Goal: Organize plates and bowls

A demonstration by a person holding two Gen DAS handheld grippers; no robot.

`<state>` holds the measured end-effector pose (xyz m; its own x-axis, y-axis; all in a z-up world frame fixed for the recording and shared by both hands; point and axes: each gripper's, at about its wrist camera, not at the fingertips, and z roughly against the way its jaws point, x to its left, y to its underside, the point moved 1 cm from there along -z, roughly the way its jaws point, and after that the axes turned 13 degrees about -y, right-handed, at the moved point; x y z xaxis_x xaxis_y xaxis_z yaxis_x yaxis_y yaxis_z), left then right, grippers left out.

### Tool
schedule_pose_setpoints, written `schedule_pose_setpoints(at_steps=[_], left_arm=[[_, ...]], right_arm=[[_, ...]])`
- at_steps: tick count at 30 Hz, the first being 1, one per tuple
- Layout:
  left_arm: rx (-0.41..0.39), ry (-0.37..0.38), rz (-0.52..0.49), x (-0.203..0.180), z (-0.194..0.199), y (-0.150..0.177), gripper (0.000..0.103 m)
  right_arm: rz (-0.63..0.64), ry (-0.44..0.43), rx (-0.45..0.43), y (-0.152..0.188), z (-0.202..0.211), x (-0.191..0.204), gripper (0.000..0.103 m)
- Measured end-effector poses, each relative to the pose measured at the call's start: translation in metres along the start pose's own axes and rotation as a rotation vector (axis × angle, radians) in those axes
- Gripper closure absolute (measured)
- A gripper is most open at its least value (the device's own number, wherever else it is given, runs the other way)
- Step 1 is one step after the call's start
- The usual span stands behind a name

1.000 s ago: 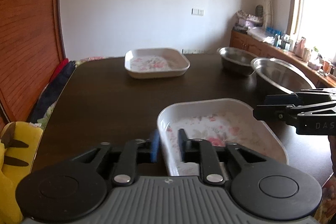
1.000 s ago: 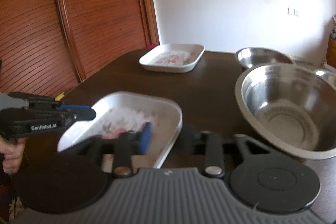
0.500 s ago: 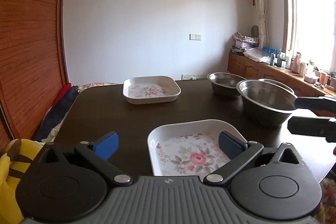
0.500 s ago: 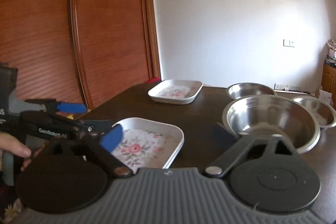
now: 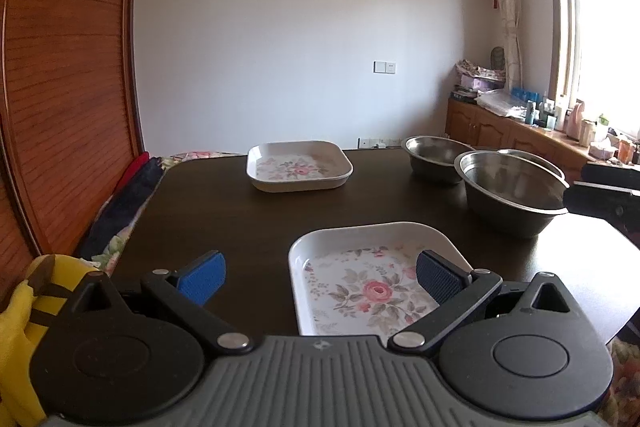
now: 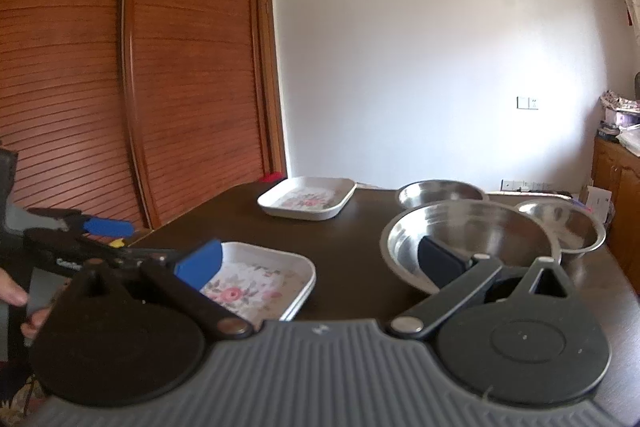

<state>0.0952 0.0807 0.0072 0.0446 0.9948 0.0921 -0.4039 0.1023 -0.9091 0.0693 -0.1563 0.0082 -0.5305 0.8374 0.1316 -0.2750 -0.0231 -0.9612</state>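
On the dark table [image 5: 248, 227], your left gripper [image 5: 320, 277] and right gripper [image 6: 318, 263] gape wide and empty; the near floral plate [image 5: 372, 287] lies apart from the far plate [image 5: 298, 169], steel bowls [image 6: 472, 239] unstacked

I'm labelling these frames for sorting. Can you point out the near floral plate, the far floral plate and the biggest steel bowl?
near floral plate [image 5: 372, 291]: left wrist view, on its rose pattern.
far floral plate [image 5: 298, 169]: left wrist view, on its printed inside.
biggest steel bowl [image 6: 472, 231]: right wrist view, on its inner wall.
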Motion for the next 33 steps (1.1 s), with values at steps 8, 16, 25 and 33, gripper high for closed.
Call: schedule_pose_setpoints(at_steps=[8, 16, 25, 33], left_arm=[[-0.029, 0.019, 0.004, 0.008, 0.006, -0.019, 0.0], [-0.039, 0.029, -0.022, 0.024, -0.013, -0.058, 0.0], [-0.011, 0.074, -0.02, 0.037, -0.066, -0.095, 0.0], [0.032, 0.096, -0.024, 0.041, -0.122, -0.117, 0.0]], right_arm=[[0.006, 0.005, -0.013, -0.013, 0.0, -0.005, 0.0], [0.046, -0.006, -0.001, -0.046, -0.023, -0.004, 0.0], [0.04, -0.05, 0.055, -0.083, -0.069, -0.021, 0.0], [0.06, -0.074, 0.112, -0.1, -0.114, -0.034, 0.0]])
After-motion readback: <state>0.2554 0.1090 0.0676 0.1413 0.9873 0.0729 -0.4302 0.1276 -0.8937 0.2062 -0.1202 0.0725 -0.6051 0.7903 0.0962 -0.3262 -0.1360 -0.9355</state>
